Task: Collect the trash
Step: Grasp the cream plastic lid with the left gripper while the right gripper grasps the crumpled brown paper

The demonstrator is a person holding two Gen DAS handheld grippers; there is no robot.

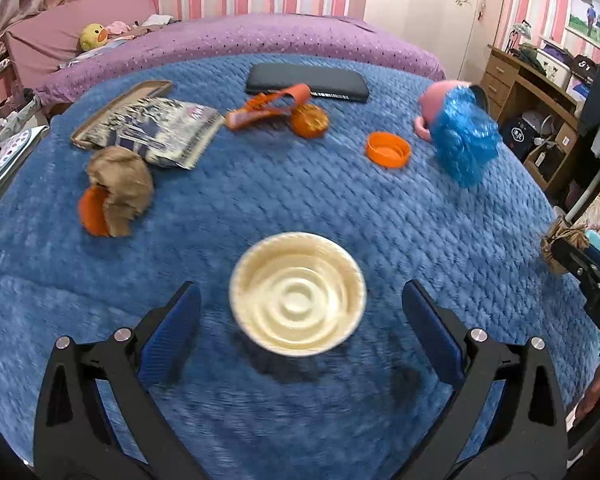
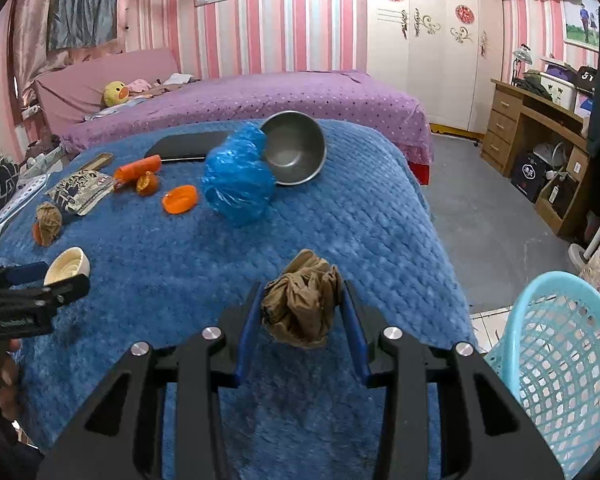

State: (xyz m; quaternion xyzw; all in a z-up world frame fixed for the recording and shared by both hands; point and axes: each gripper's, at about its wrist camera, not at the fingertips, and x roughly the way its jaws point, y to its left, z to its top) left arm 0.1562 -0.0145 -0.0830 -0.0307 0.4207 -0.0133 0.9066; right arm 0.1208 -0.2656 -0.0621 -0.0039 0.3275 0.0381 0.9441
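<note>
My left gripper (image 1: 300,312) is open around a cream paper cup (image 1: 298,294) lying on the blue blanket (image 1: 340,208), its fingers apart from it. My right gripper (image 2: 302,312) is shut on a crumpled brown paper ball (image 2: 302,308) above the blanket's near edge. More trash lies on the blanket: another brown paper ball (image 1: 120,190) on an orange lid, a snack wrapper (image 1: 156,130), an orange lid (image 1: 388,150), orange peel pieces (image 1: 276,112) and a blue plastic bag (image 1: 466,138). A light blue mesh basket (image 2: 560,356) stands at the lower right of the right gripper.
A metal bowl (image 2: 296,154) with a pink outside lies tipped beside the blue bag. A black flat case (image 1: 308,84) lies at the blanket's far side. A purple bed (image 2: 260,100) is behind, a wooden desk (image 2: 540,128) to the right.
</note>
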